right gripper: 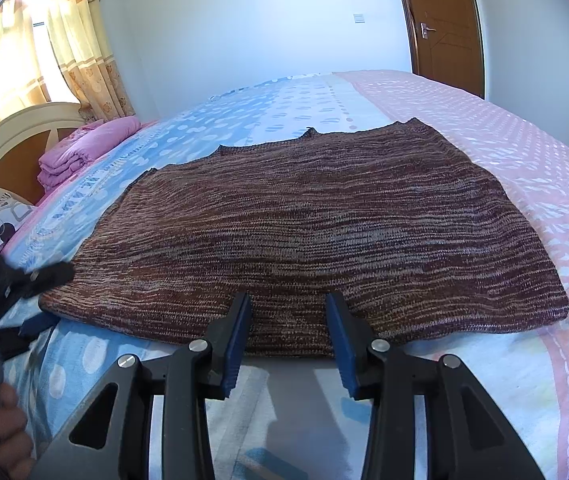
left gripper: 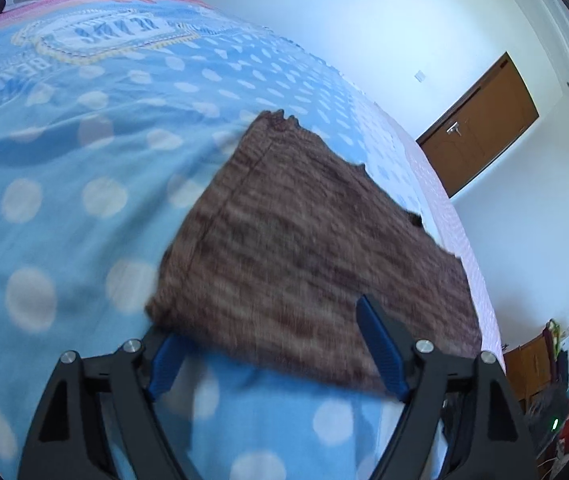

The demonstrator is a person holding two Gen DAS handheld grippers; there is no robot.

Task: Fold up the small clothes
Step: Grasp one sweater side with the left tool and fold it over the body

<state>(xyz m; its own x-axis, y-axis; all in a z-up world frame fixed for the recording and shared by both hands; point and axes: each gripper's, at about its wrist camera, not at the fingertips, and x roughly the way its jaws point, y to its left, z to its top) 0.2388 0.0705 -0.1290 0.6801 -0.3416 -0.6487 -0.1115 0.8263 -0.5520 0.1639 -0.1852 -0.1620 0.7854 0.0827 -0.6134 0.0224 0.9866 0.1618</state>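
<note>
the knit (right gripper: 316,224) lies spread flat on the bed (right gripper: 484,128), its near hem close to the bed's front edge. it is a brown, rust and grey marled weave in fine horizontal ribs, roughly trapezoid, with small notched points along the far edge.

only the right wrist view shows it sharp and whole; it also shows the pink dotted side of the bedspread, a cream and wood headboard (right gripper: 0,152), sunlit yellow curtains (right gripper: 60,40) and a folded pink quilt (right gripper: 84,148). at its left edge the left gripper (right gripper: 36,300) comes in from the side at the knit's near left corner, with the fingers of a hand (right gripper: 4,432) on its handle below; that hand is cut off by the frame.

the left wrist view is blurred. it shows the blue bedspread's white dots and a stitched patch (left gripper: 96,36) whose letters cannot be read, plus clutter by the floor at lower right, too small to make out. here the left gripper (left gripper: 280,344) stands wide apart: one blue ribbed pad lies over the knit, the other is half hidden under its corner. the pads do not press on the cloth.

the right gripper (right gripper: 288,336) sits part open at the near hem, its blue pads flanking a strip of knit; whether they pinch it i cannot tell.

a brown door (right gripper: 440,20) stands in both views.
</note>
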